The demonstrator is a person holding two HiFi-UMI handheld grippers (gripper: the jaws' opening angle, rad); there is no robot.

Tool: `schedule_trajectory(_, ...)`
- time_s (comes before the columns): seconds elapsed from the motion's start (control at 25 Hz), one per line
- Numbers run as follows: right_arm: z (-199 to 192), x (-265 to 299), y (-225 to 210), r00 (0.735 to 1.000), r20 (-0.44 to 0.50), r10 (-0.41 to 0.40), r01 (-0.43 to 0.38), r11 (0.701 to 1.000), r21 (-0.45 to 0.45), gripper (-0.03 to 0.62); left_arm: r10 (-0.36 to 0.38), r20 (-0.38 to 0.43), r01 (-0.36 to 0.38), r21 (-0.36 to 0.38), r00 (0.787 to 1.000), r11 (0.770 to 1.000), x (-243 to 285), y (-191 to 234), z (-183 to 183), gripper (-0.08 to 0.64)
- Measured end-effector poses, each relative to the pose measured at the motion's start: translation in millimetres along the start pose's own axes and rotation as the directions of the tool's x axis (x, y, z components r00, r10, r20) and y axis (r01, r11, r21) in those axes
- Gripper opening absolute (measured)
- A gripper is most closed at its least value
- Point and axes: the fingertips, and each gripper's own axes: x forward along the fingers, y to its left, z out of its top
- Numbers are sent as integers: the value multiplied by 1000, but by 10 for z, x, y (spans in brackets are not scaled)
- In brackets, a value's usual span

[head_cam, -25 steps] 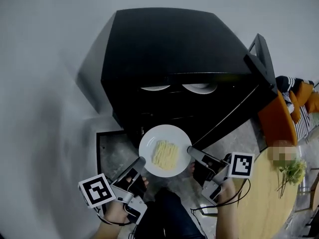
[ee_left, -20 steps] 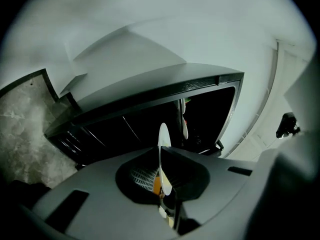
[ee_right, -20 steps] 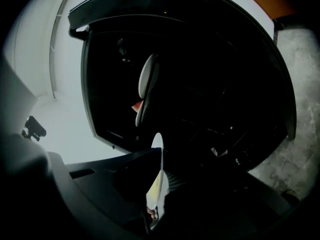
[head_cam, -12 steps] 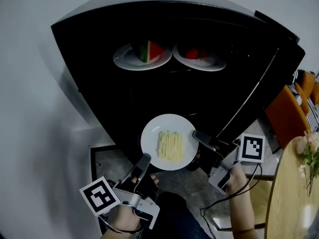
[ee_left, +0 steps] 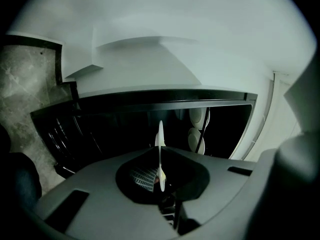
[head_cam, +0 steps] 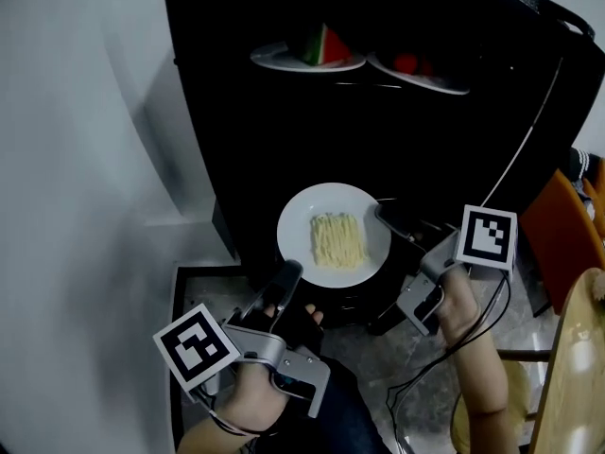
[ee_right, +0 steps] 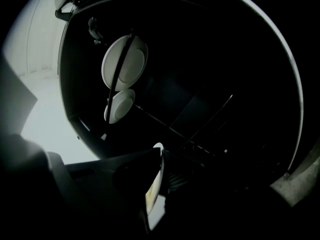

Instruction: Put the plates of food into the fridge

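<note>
My left tool (head_cam: 286,277) is clamped on the near left rim of the plate (head_cam: 295,218). In the left gripper view that rim stands edge-on, pinched between the jaws. My right tool (head_cam: 383,214) grips the same plate at its right rim, and the right gripper view shows the white edge caught between those jaws too. The plate sits about level between the two tools, with a pile of pale noodles (head_cam: 337,239) in its middle. It hangs at the lower part of the open black fridge (head_cam: 444,149); I cannot tell whether it rests on anything there. Farther in and higher, a shelf (head_cam: 364,85) carries two more plates side by side. The left one (head_cam: 279,61) holds a watermelon slice (head_cam: 324,43), and the right one (head_cam: 430,82) holds something red. A white wall (head_cam: 85,112) runs along the left. At the near right I see an orange chair (head_cam: 553,235) and the edge of a wooden desk (head_cam: 577,367).
</note>
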Motion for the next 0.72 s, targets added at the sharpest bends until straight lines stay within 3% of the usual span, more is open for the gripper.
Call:
schedule_trajectory(0.32, 19, 187, -54, 998, 9, -68, 68, 997, -38, 29, 2, 52, -2, 4, 999, 1000, 28, -24, 51, 18)
schedule_trajectory(0.72, 204, 304, -236, 983, 52, -175, 182, 962, -205, 38, 12, 58, -9, -46, 998, 999, 280, 36, -59, 20)
